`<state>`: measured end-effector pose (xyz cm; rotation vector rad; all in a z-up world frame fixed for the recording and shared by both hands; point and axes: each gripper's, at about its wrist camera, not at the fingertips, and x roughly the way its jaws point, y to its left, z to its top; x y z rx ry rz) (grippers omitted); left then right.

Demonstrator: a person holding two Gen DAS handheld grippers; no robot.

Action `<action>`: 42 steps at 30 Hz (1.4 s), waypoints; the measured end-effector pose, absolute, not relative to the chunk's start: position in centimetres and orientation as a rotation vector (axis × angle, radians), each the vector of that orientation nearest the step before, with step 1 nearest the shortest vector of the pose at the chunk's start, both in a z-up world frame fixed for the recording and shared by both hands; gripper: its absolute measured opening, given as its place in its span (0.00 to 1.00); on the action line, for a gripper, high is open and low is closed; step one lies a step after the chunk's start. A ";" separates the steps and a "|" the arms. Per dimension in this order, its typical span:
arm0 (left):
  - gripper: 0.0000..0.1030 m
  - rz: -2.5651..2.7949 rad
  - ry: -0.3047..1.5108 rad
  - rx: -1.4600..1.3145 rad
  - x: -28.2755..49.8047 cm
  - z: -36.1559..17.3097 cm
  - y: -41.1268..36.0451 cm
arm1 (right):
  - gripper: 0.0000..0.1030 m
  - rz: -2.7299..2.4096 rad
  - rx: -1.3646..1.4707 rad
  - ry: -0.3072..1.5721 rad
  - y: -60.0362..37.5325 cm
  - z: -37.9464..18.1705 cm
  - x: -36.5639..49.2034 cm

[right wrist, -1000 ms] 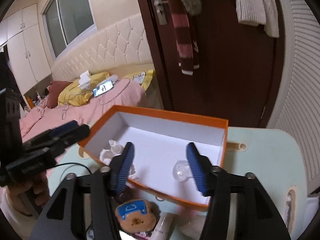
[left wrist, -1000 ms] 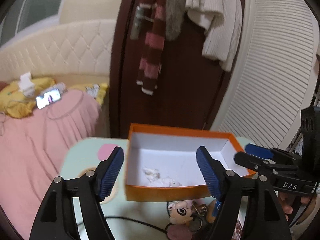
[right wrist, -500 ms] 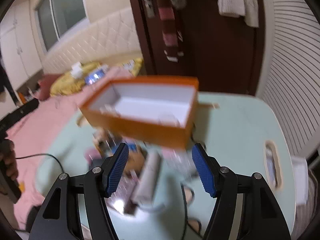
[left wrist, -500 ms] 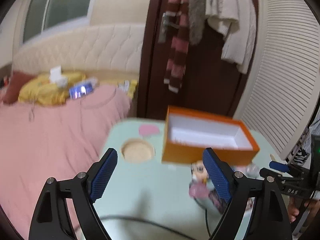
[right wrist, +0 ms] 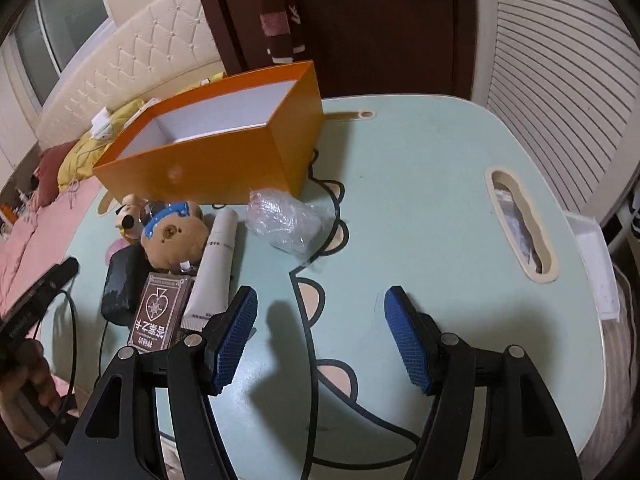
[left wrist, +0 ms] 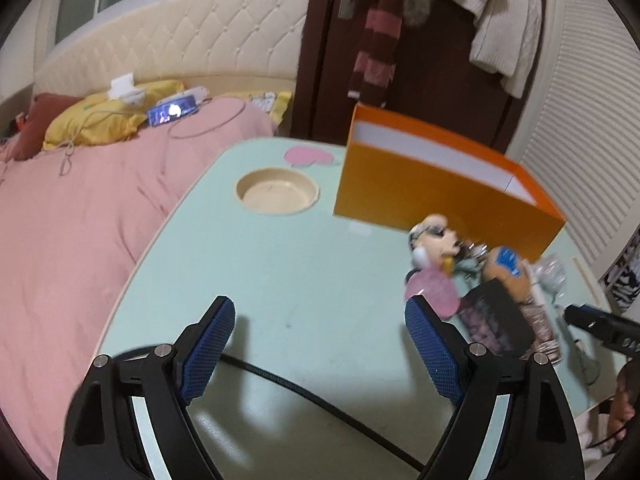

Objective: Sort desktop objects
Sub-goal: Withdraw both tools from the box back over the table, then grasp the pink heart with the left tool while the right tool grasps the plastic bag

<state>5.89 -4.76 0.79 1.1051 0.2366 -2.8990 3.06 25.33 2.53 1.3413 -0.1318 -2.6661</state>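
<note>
Orange box (right wrist: 208,152) sits at the table's (right wrist: 420,208) far side, long axis left to right, open top up. In front, from the left: bear toy (right wrist: 174,236), card pack (right wrist: 158,312), white tube (right wrist: 214,268) pointing toward the box, crumpled plastic bag (right wrist: 288,220). Only the left view shows the round recess (left wrist: 277,191). Left tongs (left wrist: 320,344) wide, empty; right tongs (right wrist: 322,340) wide, empty.

- A spade sign and a row of white Chinese characters are being shown on the brown card box (right wrist: 158,312).
- Small print on the white tube (right wrist: 214,270) is being blurred beyond reading.
</note>
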 end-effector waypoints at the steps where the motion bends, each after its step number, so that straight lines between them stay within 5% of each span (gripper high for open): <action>1: 0.87 -2.900 0.217 1.095 5.9 0.5 -4.6 | 0.65 -2.669 1.343 -0.113 25.2 2.5 3.1; 6: 0.93 -2.886 0.024 1.122 5.7 -0.1 -2.8 | 0.79 -2.674 1.346 0.044 23.4 1.9 3.3; 11: 0.94 -2.877 0.029 1.124 5.8 0.0 -2.9 | 0.83 -2.662 1.326 0.140 22.4 1.5 3.7; 15: 0.95 -2.866 0.028 1.122 5.8 0.3 -2.1 | 1.00 -2.671 1.354 0.126 23.0 1.1 3.3; 25: 0.94 -2.969 0.214 1.101 5.7 2.2 -2.3 | 1.00 -2.673 1.349 0.128 22.6 0.9 3.3; 28: 0.80 -2.999 0.165 1.145 4.5 2.6 -1.1 | 1.00 -2.672 1.346 0.131 22.7 0.8 3.2; 34: 0.71 -3.043 0.079 1.249 2.1 2.0 1.4 | 1.00 -2.671 1.344 0.133 22.8 0.9 3.2; 38: 0.38 -3.044 0.007 1.293 1.2 1.5 2.2 | 1.00 -2.670 1.342 0.133 22.8 1.0 3.2; 42: 0.36 -3.063 -0.022 1.267 1.4 1.6 2.1 | 1.00 -2.670 1.340 0.135 22.7 1.0 3.3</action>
